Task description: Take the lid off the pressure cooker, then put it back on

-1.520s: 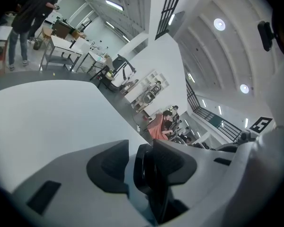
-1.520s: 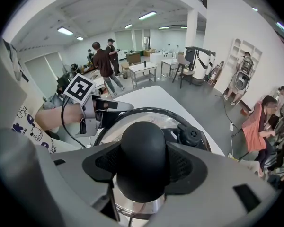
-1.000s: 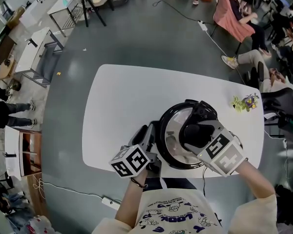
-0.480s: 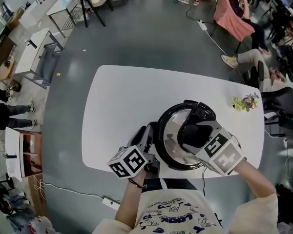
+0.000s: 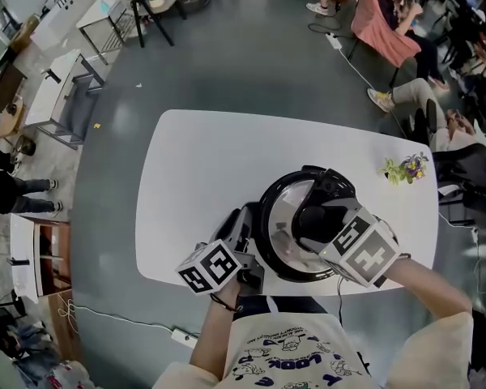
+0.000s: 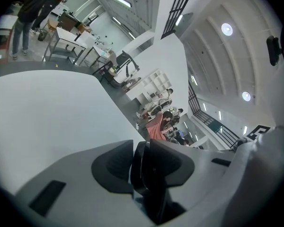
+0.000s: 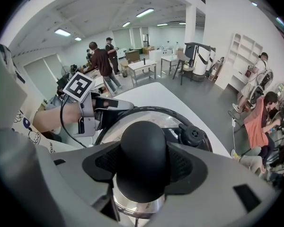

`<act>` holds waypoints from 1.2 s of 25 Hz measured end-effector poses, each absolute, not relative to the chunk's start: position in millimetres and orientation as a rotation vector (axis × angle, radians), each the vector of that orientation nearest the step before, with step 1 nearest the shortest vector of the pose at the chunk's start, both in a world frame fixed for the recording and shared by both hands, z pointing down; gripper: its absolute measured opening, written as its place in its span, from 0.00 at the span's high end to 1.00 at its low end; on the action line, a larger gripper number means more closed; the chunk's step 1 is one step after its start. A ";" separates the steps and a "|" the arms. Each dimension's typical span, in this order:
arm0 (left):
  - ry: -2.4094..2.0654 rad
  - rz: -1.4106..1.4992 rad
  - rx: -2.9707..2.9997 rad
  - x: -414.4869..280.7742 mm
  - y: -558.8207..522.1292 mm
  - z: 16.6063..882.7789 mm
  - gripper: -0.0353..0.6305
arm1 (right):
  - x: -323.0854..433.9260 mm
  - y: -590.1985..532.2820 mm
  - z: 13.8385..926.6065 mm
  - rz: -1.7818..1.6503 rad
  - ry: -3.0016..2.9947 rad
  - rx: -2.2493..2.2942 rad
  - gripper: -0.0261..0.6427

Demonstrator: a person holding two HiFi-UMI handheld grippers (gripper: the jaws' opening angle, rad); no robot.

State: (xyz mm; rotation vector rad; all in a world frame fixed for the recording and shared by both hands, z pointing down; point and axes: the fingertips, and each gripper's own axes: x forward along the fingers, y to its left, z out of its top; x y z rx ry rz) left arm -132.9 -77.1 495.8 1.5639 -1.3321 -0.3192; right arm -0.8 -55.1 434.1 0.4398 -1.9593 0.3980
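The pressure cooker point(image 5: 282, 217) stands near the front edge of the white table point(image 5: 202, 168), with its steel lid point(image 7: 132, 126) on. My right gripper point(image 5: 317, 221) reaches down from the right and is shut on the lid's black knob point(image 7: 143, 155). In the right gripper view both pads press the knob's sides point(image 7: 143, 167). My left gripper point(image 5: 247, 227) is at the cooker's left side. Its jaws have just been closing, and they now pinch the pot's thin black side handle point(image 6: 143, 157) between them point(image 6: 141, 174). The lid's black valve point(image 7: 193, 135) sits just behind the knob.
A small bunch of flowers point(image 5: 407, 168) lies on the table's right part. A cable point(image 5: 338, 298) hangs off the front edge by my body. People sit at the back right point(image 5: 397, 23). Desks and chairs stand at the far left point(image 5: 73, 96).
Both grippers stay where they were at the cooker; the left gripper's marker cube has shifted only slightly to the left.
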 end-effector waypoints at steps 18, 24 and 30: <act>-1.288 -0.412 1.502 -133.4 -77.9 498.6 0.77 | -0.9 -53.1 436.8 0.366 -1.944 0.388 0.51; -1.286 -0.413 1.507 -132.5 -76.9 498.8 0.77 | -0.6 -50.2 437.3 0.320 -1.952 0.324 0.51; -1.280 -0.410 1.510 -131.7 -79.2 499.1 0.77 | -0.7 -51.6 437.5 0.276 -1.947 0.255 0.51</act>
